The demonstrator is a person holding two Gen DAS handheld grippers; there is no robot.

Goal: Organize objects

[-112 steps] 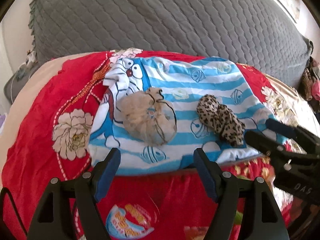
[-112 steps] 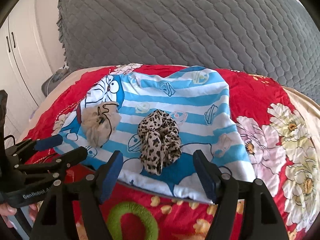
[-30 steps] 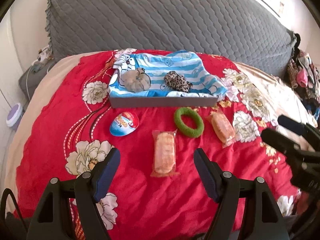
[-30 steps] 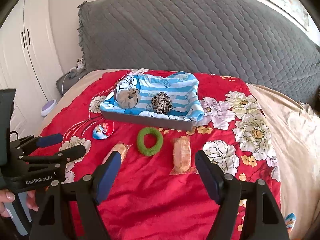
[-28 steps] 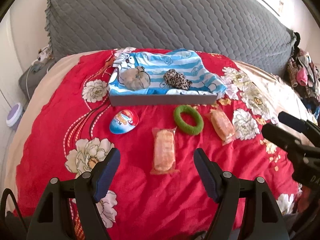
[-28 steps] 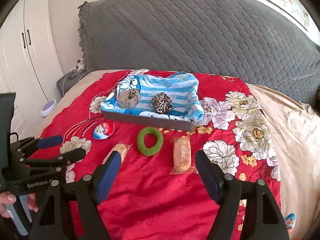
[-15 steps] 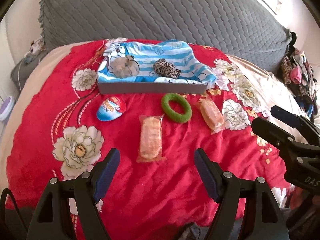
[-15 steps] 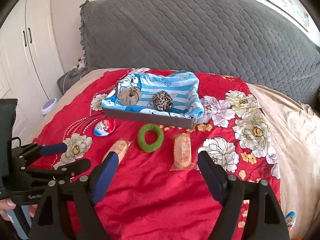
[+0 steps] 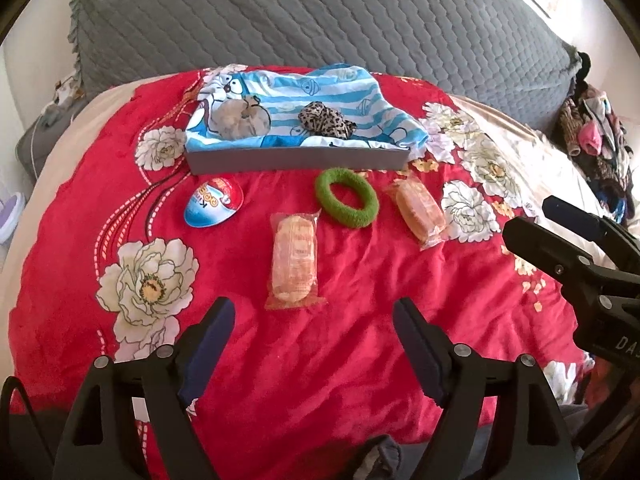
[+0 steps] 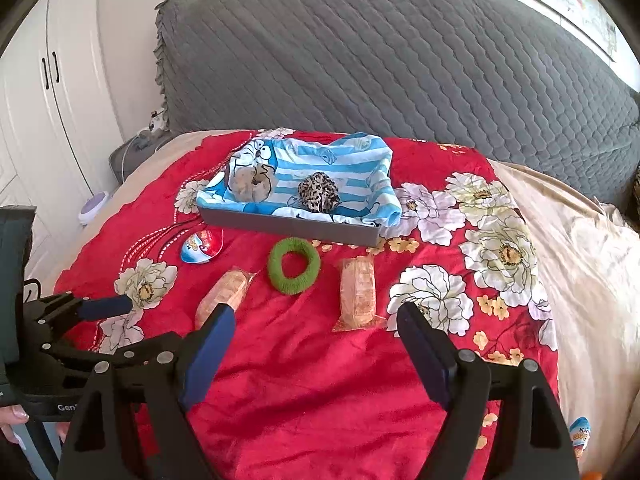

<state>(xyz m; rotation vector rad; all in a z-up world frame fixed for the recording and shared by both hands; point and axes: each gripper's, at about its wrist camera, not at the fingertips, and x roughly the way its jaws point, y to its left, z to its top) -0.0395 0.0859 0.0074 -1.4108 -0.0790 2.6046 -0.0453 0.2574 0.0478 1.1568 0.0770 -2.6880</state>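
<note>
On the red floral bedspread point(image 9: 340, 360), from the left: a blue-and-red egg-shaped package point(image 9: 213, 202), perhaps a chocolate egg, then a wrapped snack cake point(image 9: 294, 258), a green scrunchie point(image 9: 346, 197) and a second wrapped snack cake point(image 9: 420, 209). Behind them sits a grey tray point(image 9: 296, 158) lined with a blue striped cartoon shirt point(image 9: 340, 92), holding a beige scrunchie point(image 9: 240, 122) and a leopard-print scrunchie point(image 9: 326, 119). The left hand-held gripper point(image 9: 314, 322) hovers spread and empty above the nearer cake; the right hand-held gripper point(image 10: 316, 330) is likewise spread, holding nothing.
</note>
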